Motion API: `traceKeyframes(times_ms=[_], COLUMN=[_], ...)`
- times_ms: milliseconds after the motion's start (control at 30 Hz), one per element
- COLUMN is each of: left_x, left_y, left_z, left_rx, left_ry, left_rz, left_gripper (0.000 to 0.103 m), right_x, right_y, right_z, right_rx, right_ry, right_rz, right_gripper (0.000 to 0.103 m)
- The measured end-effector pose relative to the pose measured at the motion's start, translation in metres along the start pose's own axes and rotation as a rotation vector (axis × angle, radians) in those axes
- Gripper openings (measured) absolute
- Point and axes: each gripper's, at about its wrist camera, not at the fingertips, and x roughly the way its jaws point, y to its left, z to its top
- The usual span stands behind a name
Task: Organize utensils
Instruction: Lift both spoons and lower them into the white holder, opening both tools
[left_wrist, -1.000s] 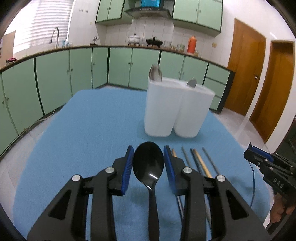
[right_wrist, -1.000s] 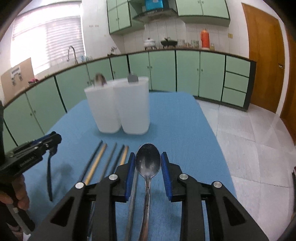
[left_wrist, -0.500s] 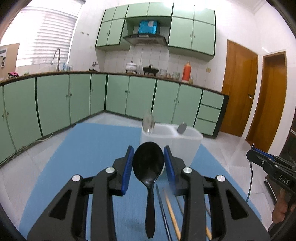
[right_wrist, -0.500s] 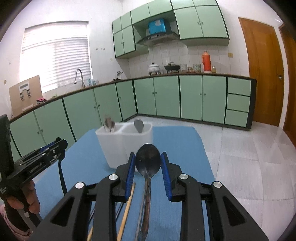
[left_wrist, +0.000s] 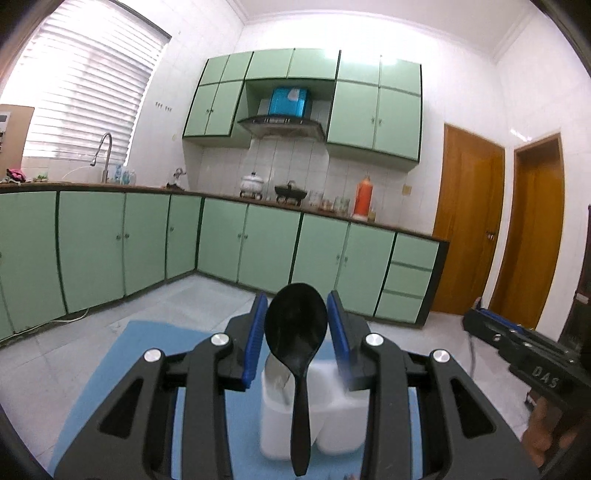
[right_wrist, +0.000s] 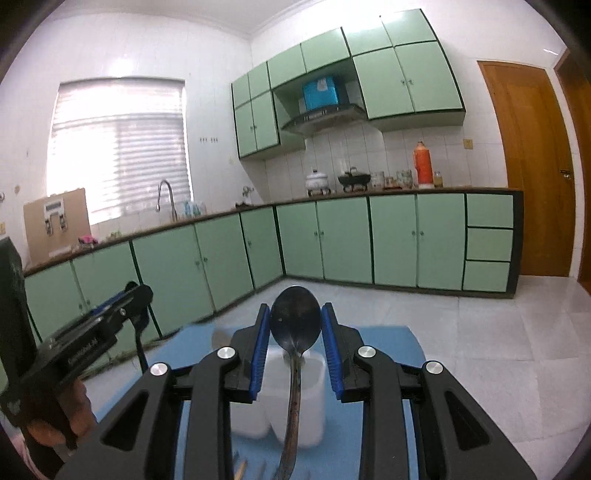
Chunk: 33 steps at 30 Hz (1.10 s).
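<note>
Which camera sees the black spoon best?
The left wrist view: the black spoon fills its middle, held between the left gripper jaws. The right wrist view shows only a thin dark handle hanging below that gripper.

Bright daylight glare from the blinded window (right_wrist: 118, 147), soft blur on white containers (right_wrist: 291, 398), heavy fisheye edge curvature.

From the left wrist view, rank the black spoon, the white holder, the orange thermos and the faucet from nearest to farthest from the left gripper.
1. black spoon, held in the left gripper.
2. white holder, just below, on the table.
3. orange thermos and faucet, both on the far counter, right and left: too close to call.
</note>
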Motion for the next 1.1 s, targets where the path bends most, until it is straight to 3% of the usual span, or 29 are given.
traceKeyframes(times_ms=[233,500,667,1100], left_x=[0.045,0.091,0.106,0.102], left_y=[-0.005,-0.001,0.004,0.016], left_z=[0.012,0.001,-0.012,-0.038], left_rx=[-0.017,-0.037,-0.034,-0.001], left_ry=[-0.050,-0.031,0.008,0.081], left_rz=[-0.008,-0.003,0.013,0.038], left_gripper=[0.032,0.032,0.032,0.033], right_x=[0.045,0.090,0.108,0.119], right_y=[0.000,-0.006,-0.003,-0.004], right_z=[0.020,0.018,0.006,-0.037], right_rx=[0.014,0.039,0.019,0.032], right_ry=[-0.070,-0.088,-0.059,0.053], right_rz=[-0.027,-0.046,-0.064,-0.047], right_gripper=[0.028,0.028,0.028,0.028])
